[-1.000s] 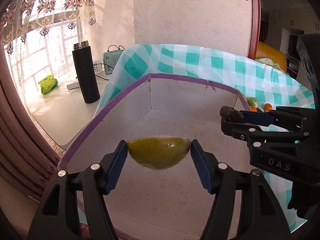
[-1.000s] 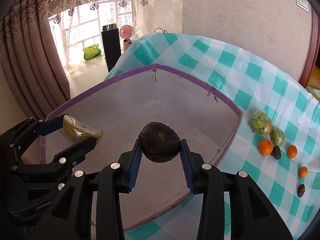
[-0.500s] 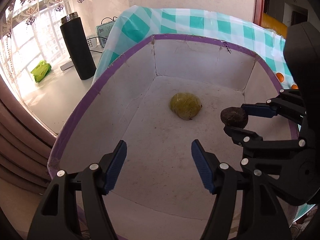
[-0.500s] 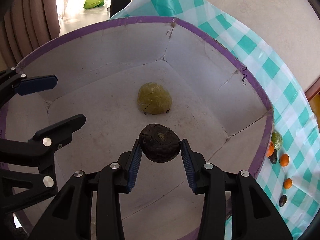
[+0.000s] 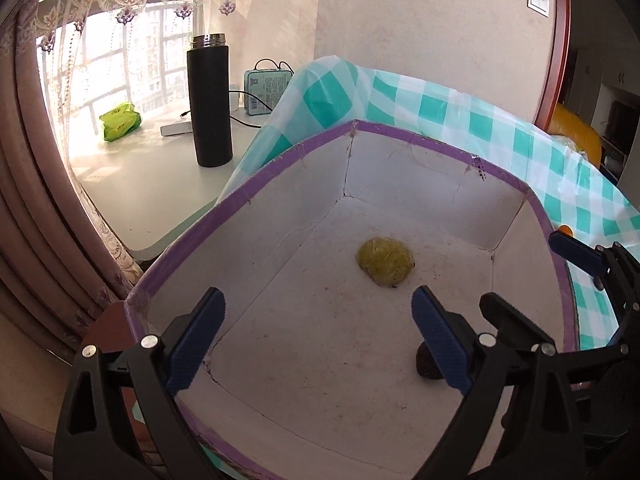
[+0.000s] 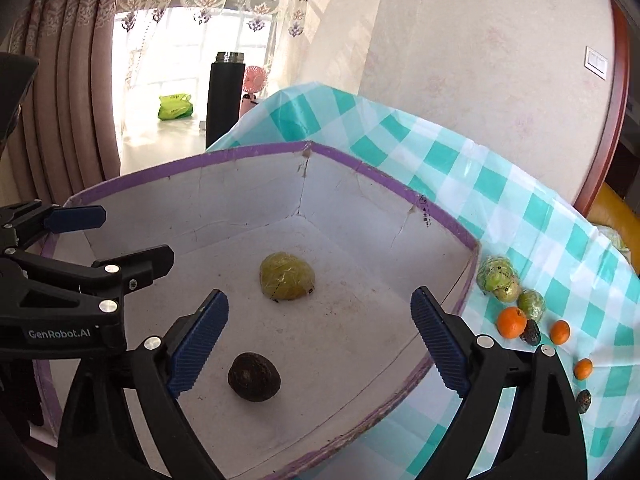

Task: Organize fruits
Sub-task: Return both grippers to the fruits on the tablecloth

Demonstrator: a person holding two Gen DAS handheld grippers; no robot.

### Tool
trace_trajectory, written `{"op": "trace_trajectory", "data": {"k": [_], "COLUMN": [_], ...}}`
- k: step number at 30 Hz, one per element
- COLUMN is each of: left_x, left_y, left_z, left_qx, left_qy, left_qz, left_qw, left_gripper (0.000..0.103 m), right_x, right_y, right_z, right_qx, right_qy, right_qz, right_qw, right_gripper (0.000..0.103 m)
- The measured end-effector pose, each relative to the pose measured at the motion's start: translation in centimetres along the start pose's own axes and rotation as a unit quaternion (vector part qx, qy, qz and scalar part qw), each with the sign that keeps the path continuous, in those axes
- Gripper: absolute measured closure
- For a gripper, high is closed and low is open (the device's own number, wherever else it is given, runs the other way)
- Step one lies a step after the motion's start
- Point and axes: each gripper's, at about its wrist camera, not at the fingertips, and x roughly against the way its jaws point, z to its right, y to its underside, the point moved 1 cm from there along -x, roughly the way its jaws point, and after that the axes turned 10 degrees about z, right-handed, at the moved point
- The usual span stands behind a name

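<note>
A white cardboard box with a purple rim (image 5: 420, 134) (image 6: 360, 170) sits on the teal checked tablecloth. On its floor lie a yellow-green wrapped fruit (image 5: 385, 262) (image 6: 287, 276) and a dark brown round fruit (image 6: 254, 376), which in the left wrist view is mostly hidden behind my finger (image 5: 425, 362). My left gripper (image 5: 318, 338) hangs over the box, its jaws opening, nothing between them. My right gripper (image 6: 320, 340) is also above the box with jaws opening wide and empty; the dark fruit rests below its left finger.
Right of the box on the cloth lie wrapped green fruits (image 6: 498, 278), several small oranges (image 6: 512, 322) and dark fruits (image 6: 531, 332). A black flask (image 5: 210, 100), a teal device (image 5: 267, 92) and a green packet (image 5: 120, 122) stand on the windowsill.
Both grippers let go of their fruit: the yellow-green one dropped onto the box floor first, then the dark one. Both sets of jaws spread wide and both views tilted back up.
</note>
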Motion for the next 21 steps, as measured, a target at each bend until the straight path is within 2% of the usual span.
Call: {"op": "trace_trajectory", "data": {"k": [1, 3, 5, 6, 7, 10, 12, 14, 16, 17, 19, 21], "left_x": [0.9, 3.7, 6.4, 7.6, 8.8, 11.0, 10.8, 9.4, 6.3, 4.3, 0.0, -3.4], "left_y": [-0.3, -0.8, -1.2, -1.2, -1.1, 0.4, 1.7, 3.0, 4.0, 4.5, 5.3, 6.6], "left_z": [0.0, 0.7, 2.4, 3.6, 5.2, 11.2, 15.9, 20.3, 23.9, 25.4, 27.5, 28.5], "left_qx": [0.016, 0.033, 0.036, 0.033, 0.024, -0.034, -0.085, -0.12, -0.129, -0.125, -0.106, -0.08], "left_qy": [-0.002, -0.017, 0.016, 0.041, 0.068, 0.16, 0.219, 0.273, 0.309, 0.316, 0.3, 0.29], "left_qz": [0.022, 0.094, 0.156, 0.181, 0.203, 0.236, 0.219, 0.177, 0.119, 0.084, 0.015, -0.027], "left_qw": [0.9996, 0.9949, 0.987, 0.982, 0.9765, 0.9578, 0.947, 0.938, 0.9347, 0.9367, 0.9478, 0.9534], "left_gripper": [0.008, 0.008, 0.007, 0.002, 0.002, 0.002, 0.002, 0.002, 0.002, 0.002, 0.002, 0.002], "right_x": [1.5, 4.6, 6.6, 7.2, 7.4, 7.5, 7.7, 7.4, 7.1, 6.9, 6.7, 6.3], "right_y": [-0.1, 0.1, 0.9, 1.5, 2.3, 5.8, 8.8, 11.6, 14.1, 15.2, 17.0, 18.4], "right_z": [0.9, 3.2, 6.3, 8.1, 10.0, 16.5, 21.1, 25.6, 29.2, 30.8, 33.4, 35.2], "right_qx": [-0.008, -0.039, -0.078, -0.097, -0.116, -0.182, -0.243, -0.297, -0.321, -0.325, -0.326, -0.321], "right_qy": [0.011, 0.025, 0.049, 0.064, 0.083, 0.157, 0.19, 0.219, 0.249, 0.265, 0.284, 0.289], "right_qz": [0.043, 0.117, 0.148, 0.15, 0.144, 0.088, 0.049, 0.005, -0.034, -0.053, -0.073, -0.098], "right_qw": [0.999, 0.992, 0.985, 0.982, 0.979, 0.967, 0.95, 0.929, 0.913, 0.906, 0.899, 0.897], "right_gripper": [0.014, 0.012, 0.011, 0.011, 0.011, 0.011, 0.011, 0.011, 0.011, 0.011, 0.011, 0.011]}}
